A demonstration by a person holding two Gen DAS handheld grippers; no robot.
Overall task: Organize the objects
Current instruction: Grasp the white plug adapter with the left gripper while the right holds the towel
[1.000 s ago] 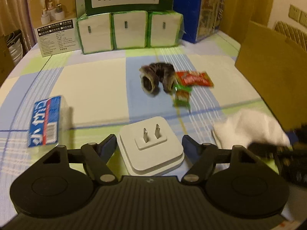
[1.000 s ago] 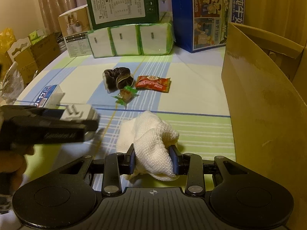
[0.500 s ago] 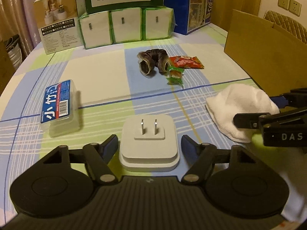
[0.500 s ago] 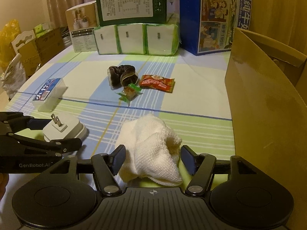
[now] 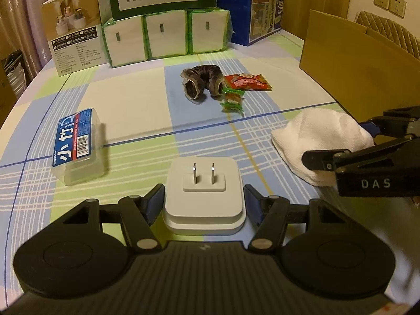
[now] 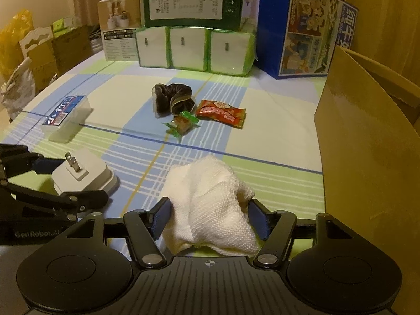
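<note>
A white plug adapter lies prongs-up on the checked tablecloth between the fingers of my left gripper, which is open. A crumpled white cloth rests on the table between the blue pads of my right gripper, also open. Farther back lie a dark scrunchie, a red snack packet and a green-wrapped candy. A clear plastic box with a blue label sits at the left.
An open cardboard box stands close on the right. Along the back stand tissue packs under a green box, a blue carton and a beige product box. Bags and boxes lie off the table's left edge.
The right gripper let go of the white cloth and now stands open around it. The left gripper set the adapter flat on the table. Both grippers pulled back slightly.
</note>
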